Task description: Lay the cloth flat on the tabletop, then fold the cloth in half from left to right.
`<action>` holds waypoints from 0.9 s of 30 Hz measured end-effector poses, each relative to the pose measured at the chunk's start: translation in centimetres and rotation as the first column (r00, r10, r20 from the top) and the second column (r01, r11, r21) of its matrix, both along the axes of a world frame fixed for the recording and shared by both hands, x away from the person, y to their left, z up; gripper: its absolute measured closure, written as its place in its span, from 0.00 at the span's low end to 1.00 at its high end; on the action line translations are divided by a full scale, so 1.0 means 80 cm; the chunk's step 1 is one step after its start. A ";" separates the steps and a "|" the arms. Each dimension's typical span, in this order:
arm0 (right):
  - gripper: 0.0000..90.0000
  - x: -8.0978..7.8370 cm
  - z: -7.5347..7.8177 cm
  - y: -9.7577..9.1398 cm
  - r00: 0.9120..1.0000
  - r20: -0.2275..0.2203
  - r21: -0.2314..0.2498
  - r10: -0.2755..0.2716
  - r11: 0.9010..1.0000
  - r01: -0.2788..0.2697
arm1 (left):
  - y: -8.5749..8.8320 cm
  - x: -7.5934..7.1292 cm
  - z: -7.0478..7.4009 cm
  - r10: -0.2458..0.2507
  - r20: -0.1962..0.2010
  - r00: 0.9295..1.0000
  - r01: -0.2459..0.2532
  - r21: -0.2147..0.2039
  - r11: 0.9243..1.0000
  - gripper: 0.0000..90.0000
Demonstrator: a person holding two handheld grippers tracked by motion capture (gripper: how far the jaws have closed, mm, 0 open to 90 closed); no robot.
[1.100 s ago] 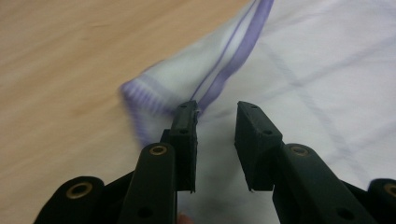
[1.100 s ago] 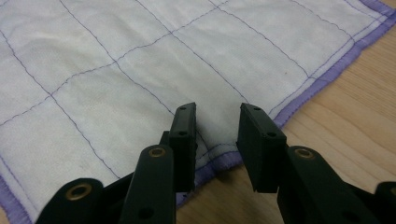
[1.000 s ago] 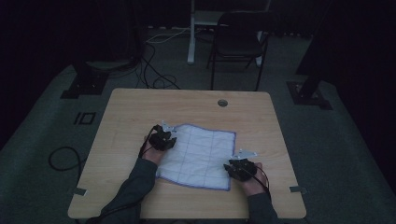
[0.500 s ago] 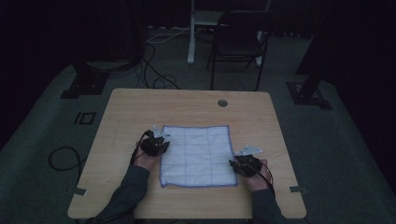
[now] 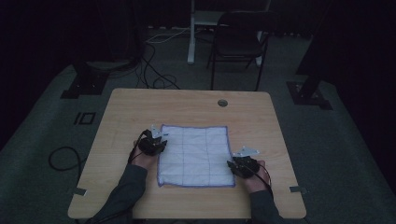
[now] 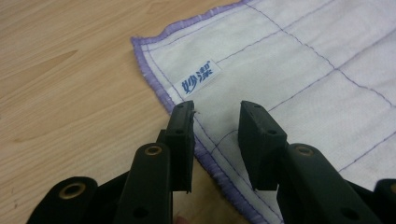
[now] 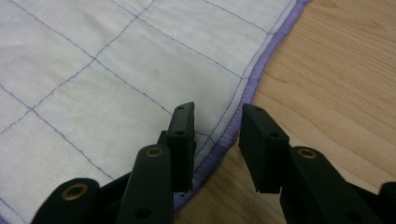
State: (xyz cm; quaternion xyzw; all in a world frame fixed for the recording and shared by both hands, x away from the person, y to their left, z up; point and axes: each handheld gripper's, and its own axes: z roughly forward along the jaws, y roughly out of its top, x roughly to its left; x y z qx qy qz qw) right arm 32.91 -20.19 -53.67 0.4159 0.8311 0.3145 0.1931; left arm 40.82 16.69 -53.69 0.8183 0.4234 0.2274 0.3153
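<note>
Presently, a white cloth is lying flat on the tabletop; left tongs at nine o'clock and right tongs at four are both gaping over its purple hem.

I see a dim room with a grey carpeted floor around a light wooden table, which has a round cable hole near its far edge. Beyond the table I make out a dark chair and a white post just to its left. Black cables trail across the floor behind the table, and another loops at the left. Dark stand bases sit on either side. The far wall is lost in shadow.
</note>
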 end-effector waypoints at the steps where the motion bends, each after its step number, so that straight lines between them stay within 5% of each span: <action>1: 0.73 0.000 0.000 0.001 1.000 0.000 0.002 0.000 1.000 0.000 | 0.000 0.001 0.000 0.002 0.003 1.000 -0.002 -0.003 1.000 0.74; 11: 0.73 -0.001 -0.001 0.000 1.000 0.004 0.011 -0.002 1.000 0.002 | 0.004 0.002 0.000 0.032 -0.019 0.999 -0.033 -0.034 0.999 0.69; 27: 0.73 -0.001 -0.002 0.000 1.000 0.005 0.019 -0.007 1.000 0.006 | 0.021 -0.056 0.013 0.070 -0.017 0.997 -0.071 -0.138 0.988 0.63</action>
